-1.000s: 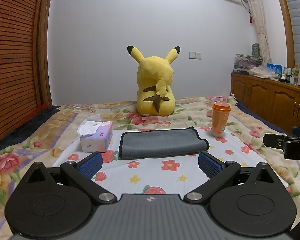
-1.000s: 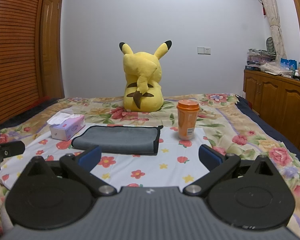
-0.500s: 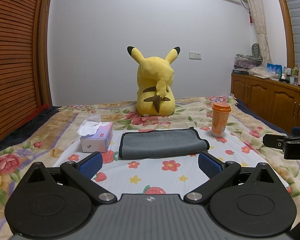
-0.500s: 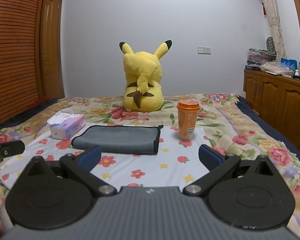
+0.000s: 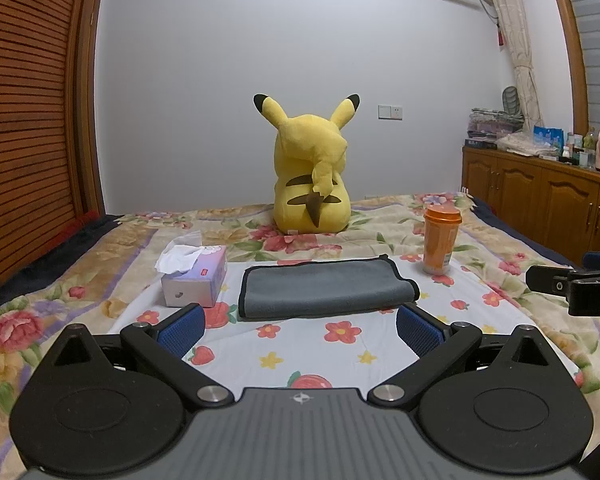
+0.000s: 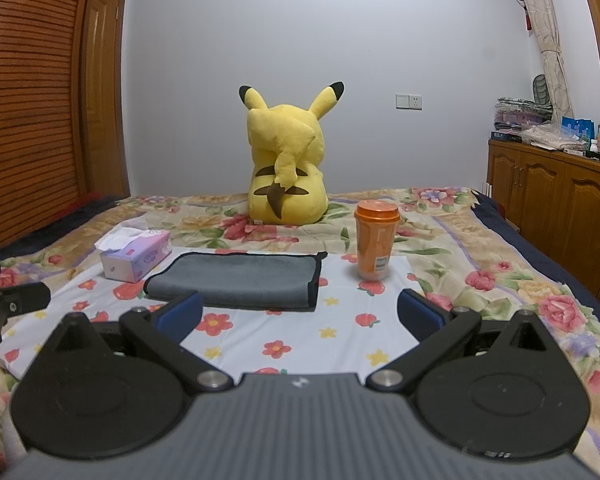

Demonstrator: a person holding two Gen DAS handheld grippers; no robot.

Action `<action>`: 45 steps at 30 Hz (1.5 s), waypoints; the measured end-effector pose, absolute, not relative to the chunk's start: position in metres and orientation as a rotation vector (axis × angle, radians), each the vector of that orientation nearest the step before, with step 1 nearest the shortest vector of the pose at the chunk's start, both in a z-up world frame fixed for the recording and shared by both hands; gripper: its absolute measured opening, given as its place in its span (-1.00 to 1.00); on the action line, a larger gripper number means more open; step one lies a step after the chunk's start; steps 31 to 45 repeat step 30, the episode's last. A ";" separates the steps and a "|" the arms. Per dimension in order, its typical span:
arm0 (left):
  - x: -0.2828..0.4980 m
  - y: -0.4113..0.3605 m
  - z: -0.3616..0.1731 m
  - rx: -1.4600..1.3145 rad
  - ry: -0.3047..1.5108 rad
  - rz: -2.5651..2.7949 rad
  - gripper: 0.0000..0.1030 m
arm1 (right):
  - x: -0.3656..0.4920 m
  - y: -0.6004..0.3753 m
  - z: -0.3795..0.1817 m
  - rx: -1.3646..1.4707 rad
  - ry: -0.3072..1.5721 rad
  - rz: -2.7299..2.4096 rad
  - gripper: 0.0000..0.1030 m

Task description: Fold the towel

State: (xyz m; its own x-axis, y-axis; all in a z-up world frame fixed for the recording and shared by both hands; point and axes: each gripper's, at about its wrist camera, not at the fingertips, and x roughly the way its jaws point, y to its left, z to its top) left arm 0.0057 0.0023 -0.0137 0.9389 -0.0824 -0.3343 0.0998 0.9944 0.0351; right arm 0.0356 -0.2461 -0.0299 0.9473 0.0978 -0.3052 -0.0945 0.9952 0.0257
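Grey and soft, the towel [image 5: 324,289] lies flat on the white flowery sheet [image 5: 300,344] on the bed, already folded over. We see its long side run from 9 o'clock to 3 o'clock, with a thin black edge all round. In the left view, its rolled fold faces 6 o'clock, toward us.

Our left gripper [image 5: 300,326] floats just short of the towel, not touching it. Its blue pads [image 5: 180,329] stand wide apart with nothing between them. Our right gripper [image 6: 299,315] does the same, its blue pads [image 6: 420,313] spread wide and holding nothing.

At 9 o'clock from the towel sits a tissue box [image 5: 194,278] with a white tissue poking out. At 3 o'clock stands an orange cup [image 5: 441,239], upright with its lid on. At 12 o'clock, farther back, a yellow plush toy [image 5: 310,182] sits with its back to us. A wooden cabinet [image 5: 540,196] stands far off at 3 o'clock.
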 end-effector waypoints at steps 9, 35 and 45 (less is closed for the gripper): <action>0.006 0.002 -0.014 0.053 0.338 -0.092 1.00 | 0.035 -0.246 -0.030 0.011 0.311 0.098 1.00; 0.005 0.001 -0.014 0.056 0.337 -0.091 1.00 | 0.035 -0.246 -0.030 0.011 0.311 0.099 1.00; 0.005 0.001 -0.014 0.056 0.337 -0.091 1.00 | 0.035 -0.246 -0.030 0.011 0.311 0.099 1.00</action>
